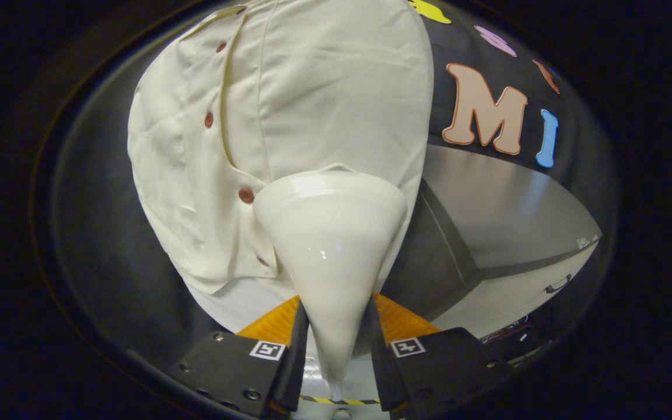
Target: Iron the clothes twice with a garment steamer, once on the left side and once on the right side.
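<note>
The gripper (336, 350) is clamped on the garment steamer (331, 245): both fingers press the sides of its narrow handle end. The steamer widens ahead of the fingers to a broad head. The head appears to touch the cream shirt (289, 116), just beside the lower buttons (246, 195); contact cannot be confirmed. The shirt hangs before the booth wall.
</note>
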The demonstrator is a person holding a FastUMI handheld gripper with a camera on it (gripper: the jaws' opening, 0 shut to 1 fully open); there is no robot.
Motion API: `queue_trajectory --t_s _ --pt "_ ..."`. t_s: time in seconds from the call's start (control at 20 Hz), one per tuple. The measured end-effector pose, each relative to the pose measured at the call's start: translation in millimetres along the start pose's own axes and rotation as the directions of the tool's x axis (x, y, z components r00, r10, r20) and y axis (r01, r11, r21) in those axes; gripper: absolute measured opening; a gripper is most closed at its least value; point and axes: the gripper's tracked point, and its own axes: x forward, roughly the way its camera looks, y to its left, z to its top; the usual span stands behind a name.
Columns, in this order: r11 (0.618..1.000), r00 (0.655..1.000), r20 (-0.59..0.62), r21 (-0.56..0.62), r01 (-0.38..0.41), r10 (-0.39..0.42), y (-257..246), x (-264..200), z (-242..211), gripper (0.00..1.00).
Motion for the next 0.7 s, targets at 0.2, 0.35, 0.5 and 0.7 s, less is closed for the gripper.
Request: queue_trajectory --t_s 0.2,0.35,0.5,0.7 --pt "1.0 0.999 -0.034 0.004 -0.014 0.015 -1.4 12.8 -26.5 0.51" --pt "1.0 0.998 -0.057 0.003 -0.027 0.027 -2.4 19.7 -42.1 0.51" --pt "0.999 0.998 -0.041 -0.006 -0.047 0.047 -5.0 16.1 -44.2 0.52" --pt "0.997 0.997 -0.027 -0.019 -0.078 0.077 -2.1 -5.2 -45.2 0.51"
